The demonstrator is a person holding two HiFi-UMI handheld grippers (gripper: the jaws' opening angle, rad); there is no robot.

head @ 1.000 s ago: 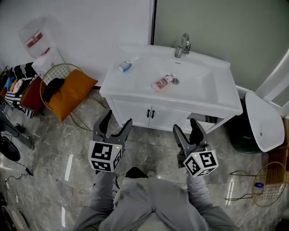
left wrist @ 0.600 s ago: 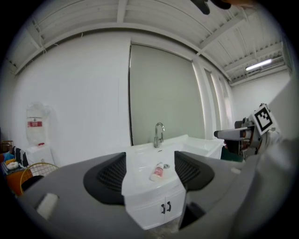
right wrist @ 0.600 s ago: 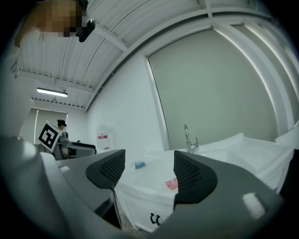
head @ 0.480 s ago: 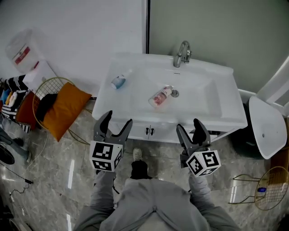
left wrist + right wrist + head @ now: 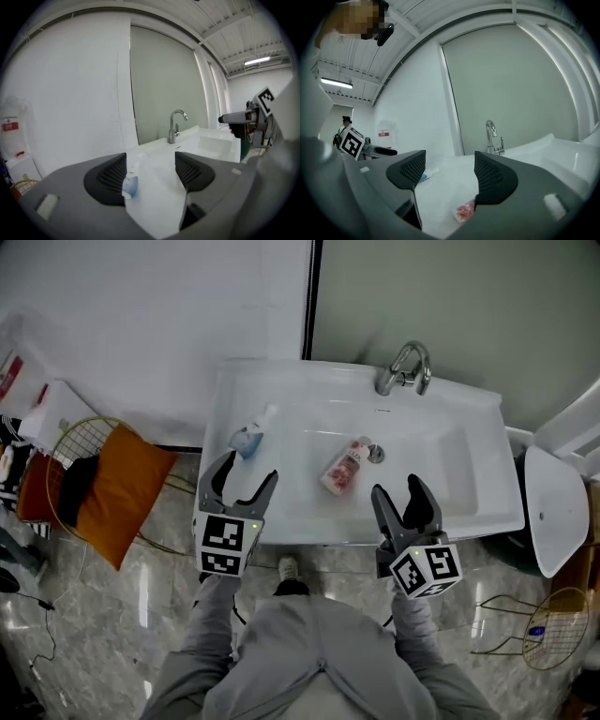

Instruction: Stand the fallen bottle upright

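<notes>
A white washstand stands against a pale wall and a grey-green panel, over a glossy marbled floor (image 5: pixel 112 615). In its basin (image 5: pixel 441 470) a pink-labelled bottle (image 5: pixel 344 468) lies on its side, cap end pointing toward the drain (image 5: pixel 376 454) and just beside it, with the curved metal tap (image 5: pixel 405 369) well behind on the back rim. To the left, on the flat worktop (image 5: pixel 225 404) beside the basin, a second small bottle with a blue end (image 5: pixel 250 435) also lies flat, its narrow white end angled toward the wall. The left tool (image 5: pixel 242 476) is held over the front left corner of the washstand with its jaws apart and nothing pressed between them; its own view shows the blue-ended bottle lying ahead, just off the left pad, not touched. The right tool (image 5: pixel 398 493) is held over the front edge of the basin, near the pink-labelled bottle but clear of it, jaws likewise spread wide and empty; its view shows that bottle low ahead, partly behind the right-hand jaw. Each tool carries its marker cube toward the person, whose grey sleeves reach up from the bottom of the head view. Off to the left on the floor an orange cushion (image 5: pixel 117 488) leans in a wire basket (image 5: pixel 75 442); another wire basket (image 5: pixel 544 634) stands at the lower right.
</notes>
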